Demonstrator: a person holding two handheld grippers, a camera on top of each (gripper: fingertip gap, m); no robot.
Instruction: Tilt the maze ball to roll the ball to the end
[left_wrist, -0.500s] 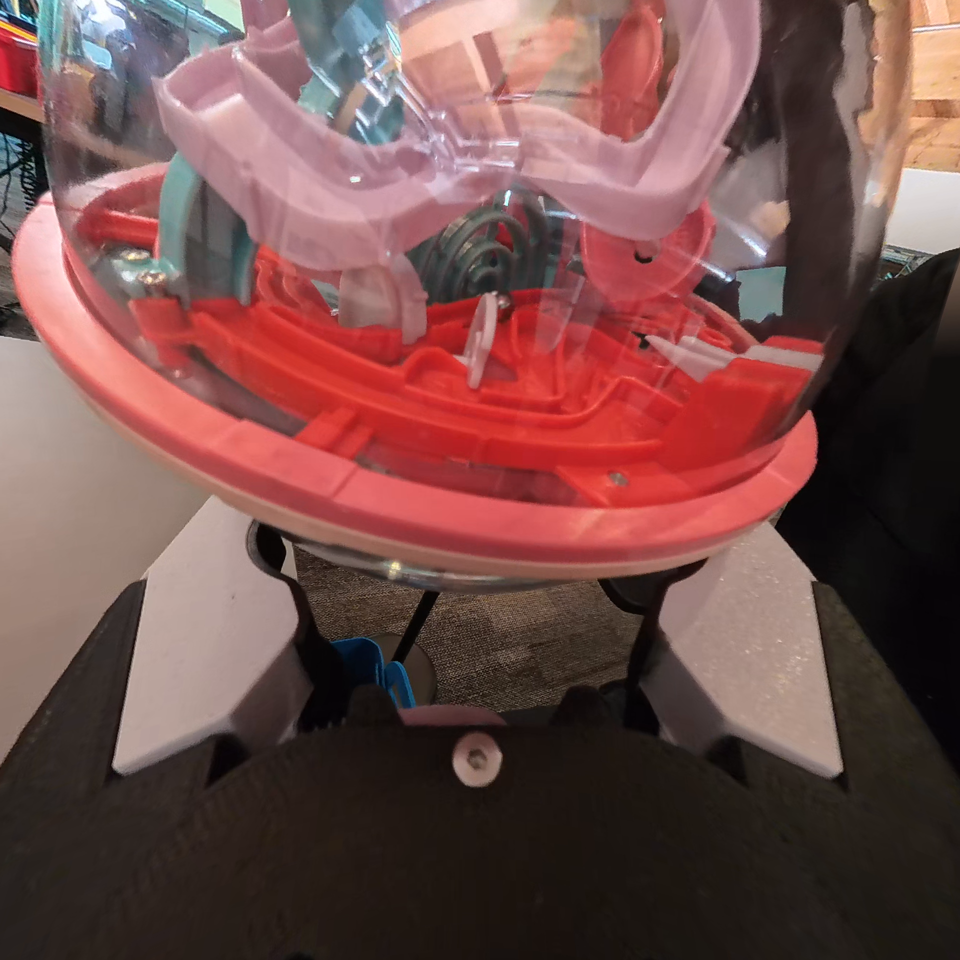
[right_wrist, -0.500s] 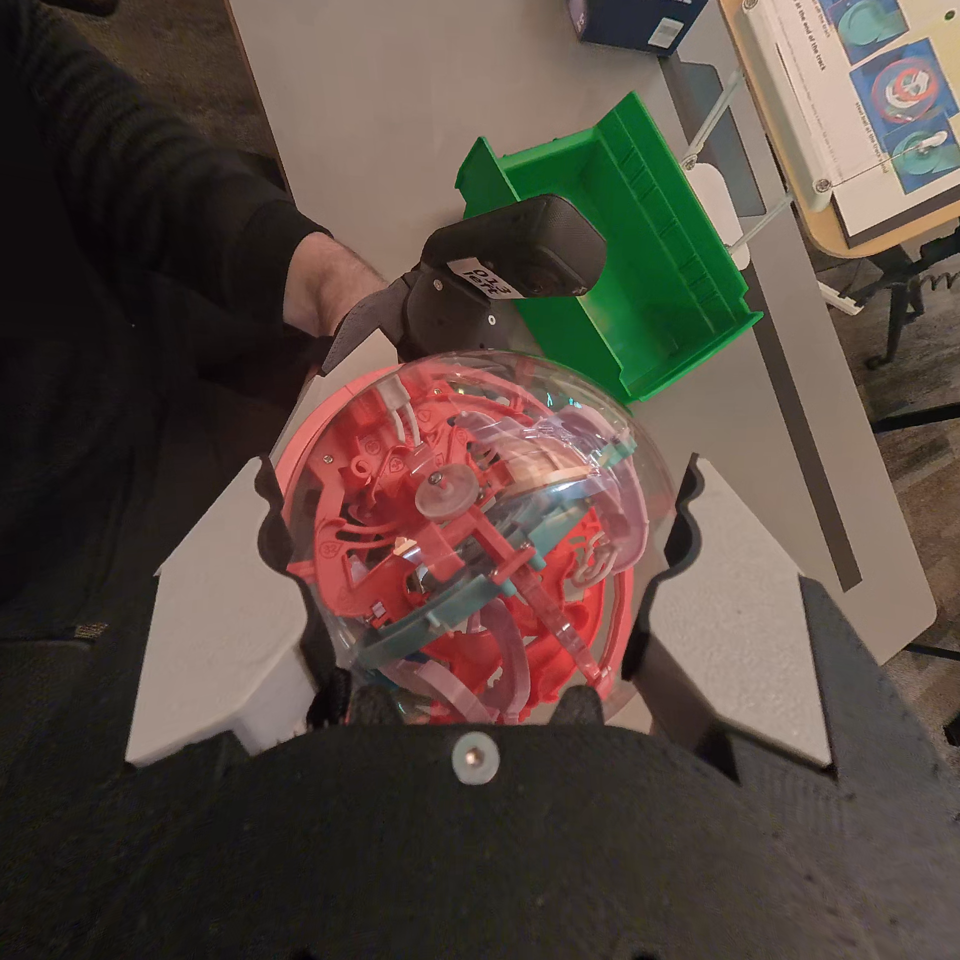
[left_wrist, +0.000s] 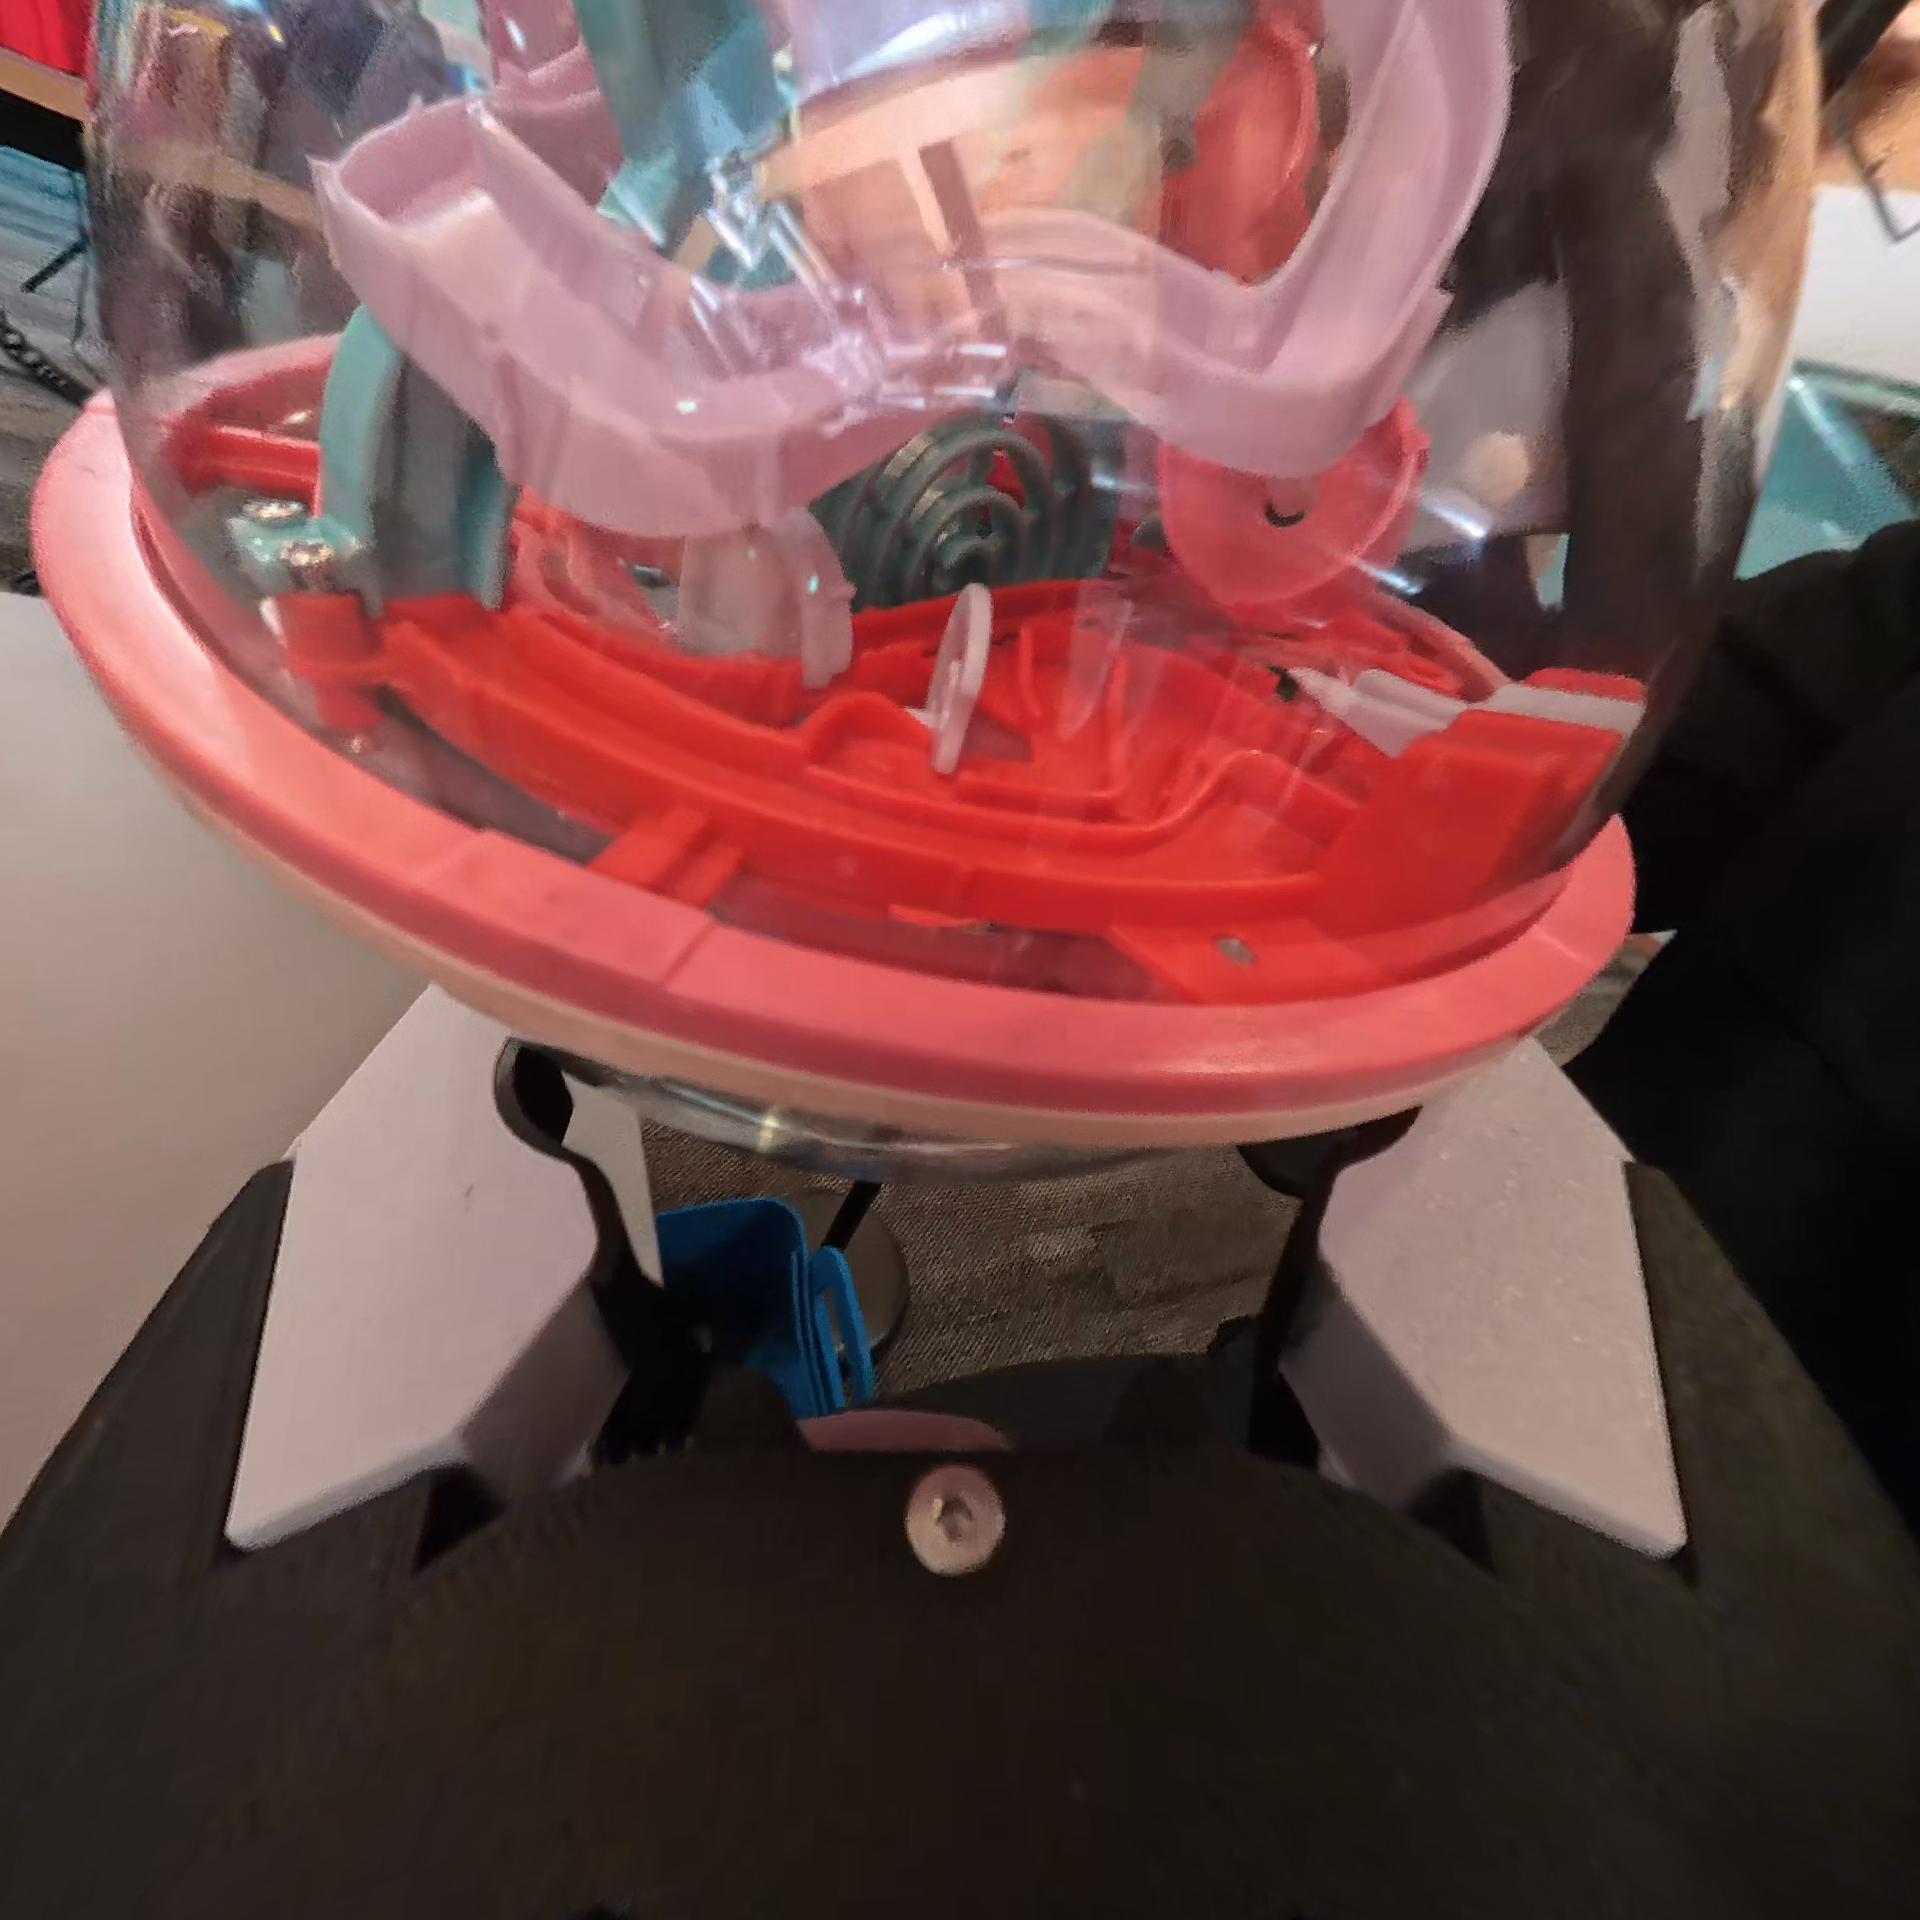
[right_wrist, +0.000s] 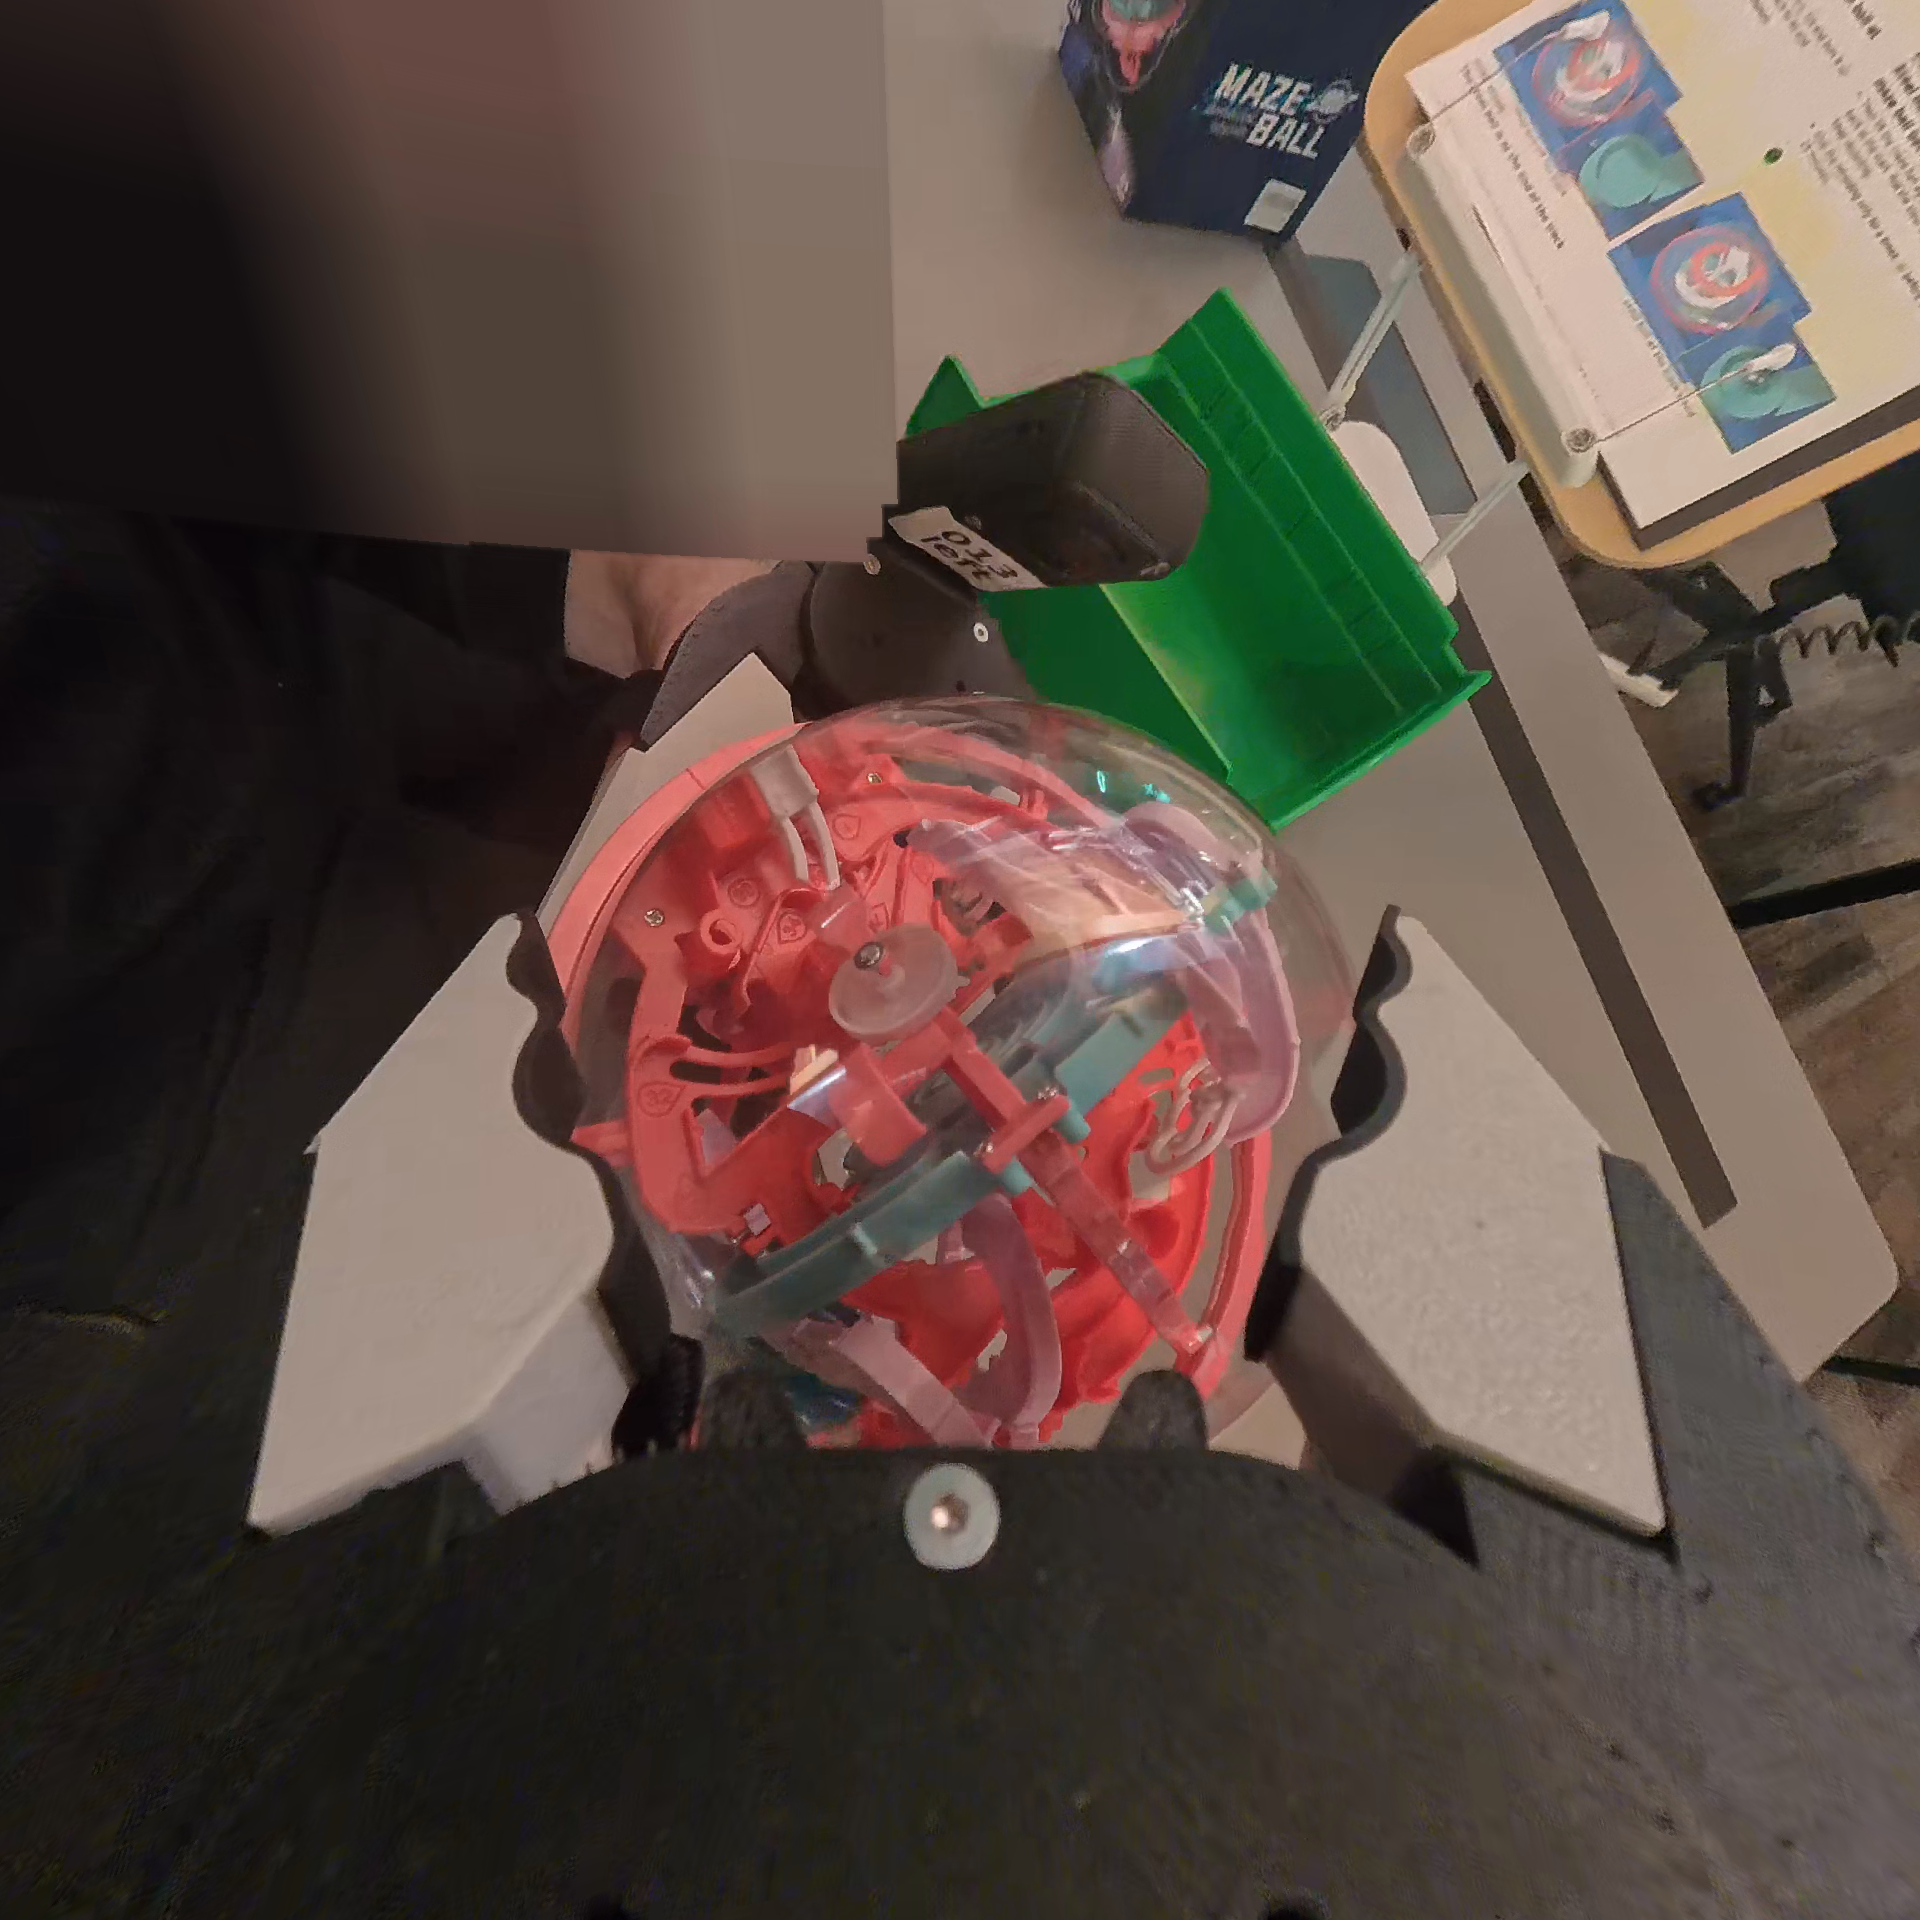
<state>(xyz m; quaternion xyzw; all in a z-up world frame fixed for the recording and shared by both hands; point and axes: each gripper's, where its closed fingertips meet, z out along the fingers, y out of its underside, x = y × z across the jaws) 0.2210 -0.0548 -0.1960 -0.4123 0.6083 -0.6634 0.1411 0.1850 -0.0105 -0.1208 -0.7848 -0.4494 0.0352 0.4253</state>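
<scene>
I hold the maze ball (right_wrist: 925, 1081), a clear plastic globe with a pink rim, up off the grey table (right_wrist: 1039, 260) between both my claws. My right claw (right_wrist: 951, 1039) is clenched on it, black pads pressed against the dome on either side. My left claw (left_wrist: 956, 1101) cups it from beneath the rim; its fingertips (left_wrist: 416, 1195) are hidden under that rim, so I cannot tell its grip. Inside the globe sit red, lilac and teal tracks (I cannot find the small ball). Behind it lies a green bin (right_wrist: 1299, 582), its visible inside bare. A dark blue box (right_wrist: 1226, 114) stands further back.
</scene>
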